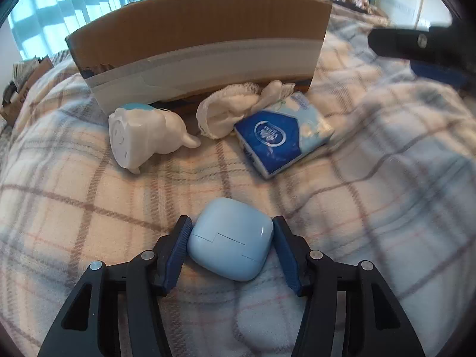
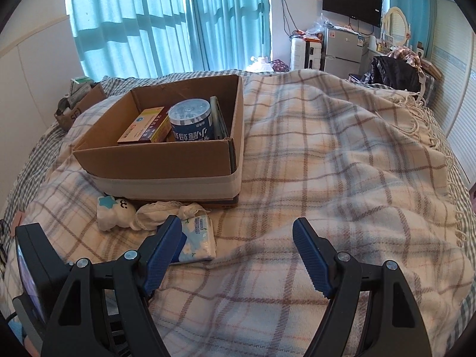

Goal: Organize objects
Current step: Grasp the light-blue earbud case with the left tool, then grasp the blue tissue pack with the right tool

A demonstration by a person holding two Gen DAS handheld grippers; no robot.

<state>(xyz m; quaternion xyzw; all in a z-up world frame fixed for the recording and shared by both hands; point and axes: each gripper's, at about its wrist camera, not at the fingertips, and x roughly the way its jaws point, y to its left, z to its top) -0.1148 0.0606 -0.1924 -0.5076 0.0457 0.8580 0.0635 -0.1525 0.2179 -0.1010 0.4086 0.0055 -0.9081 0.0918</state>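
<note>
Left wrist: left tool (image 1: 231,239) clamped on pale-blue earbud case (image 1: 230,242) atop blanket (image 1: 357,208).

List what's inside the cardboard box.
Inside the cardboard box: a red-and-yellow carton lying on its side, a round blue tub with a clear lid, and a flat dark item upright against the right wall. The box floor beneath them is hidden.
</note>
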